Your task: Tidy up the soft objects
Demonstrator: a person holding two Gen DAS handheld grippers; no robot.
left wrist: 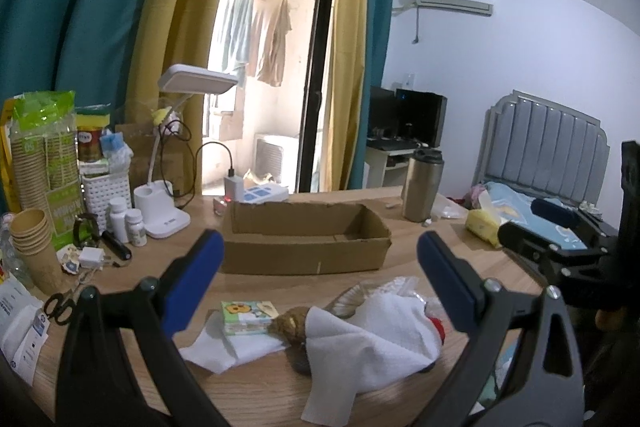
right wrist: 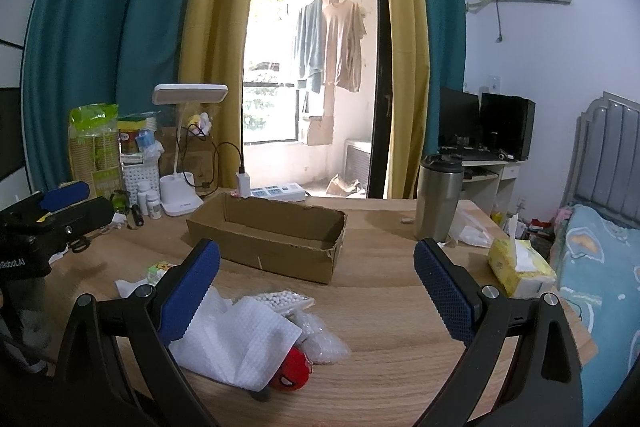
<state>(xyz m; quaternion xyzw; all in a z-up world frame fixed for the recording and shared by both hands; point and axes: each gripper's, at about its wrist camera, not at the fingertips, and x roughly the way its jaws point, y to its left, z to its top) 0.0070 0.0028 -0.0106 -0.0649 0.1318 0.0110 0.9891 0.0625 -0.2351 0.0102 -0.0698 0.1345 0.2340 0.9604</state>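
Observation:
An empty open cardboard box (left wrist: pixel 304 243) (right wrist: pixel 272 239) lies mid-table. In front of it is a pile of soft things: a white towel (left wrist: pixel 360 347) (right wrist: pixel 236 343), a brown plush (left wrist: pixel 290 325), a red spider-face plush (right wrist: pixel 290 373), a small tissue pack (left wrist: pixel 248 317) and clear bubble wrap (right wrist: pixel 320 343). My left gripper (left wrist: pixel 320 283) is open above the pile, holding nothing. My right gripper (right wrist: pixel 316 291) is open to the right of the pile, holding nothing. The right gripper also shows at the right in the left wrist view (left wrist: pixel 560 239).
The wooden table (right wrist: pixel 392 347) carries a steel tumbler (right wrist: pixel 438 199), a yellow tissue box (right wrist: pixel 520 267), a desk lamp (left wrist: pixel 164 203), paper cups (left wrist: pixel 34 247), bottles, scissors (left wrist: pixel 60 305) and a power strip (left wrist: pixel 264 193). A bed stands at right.

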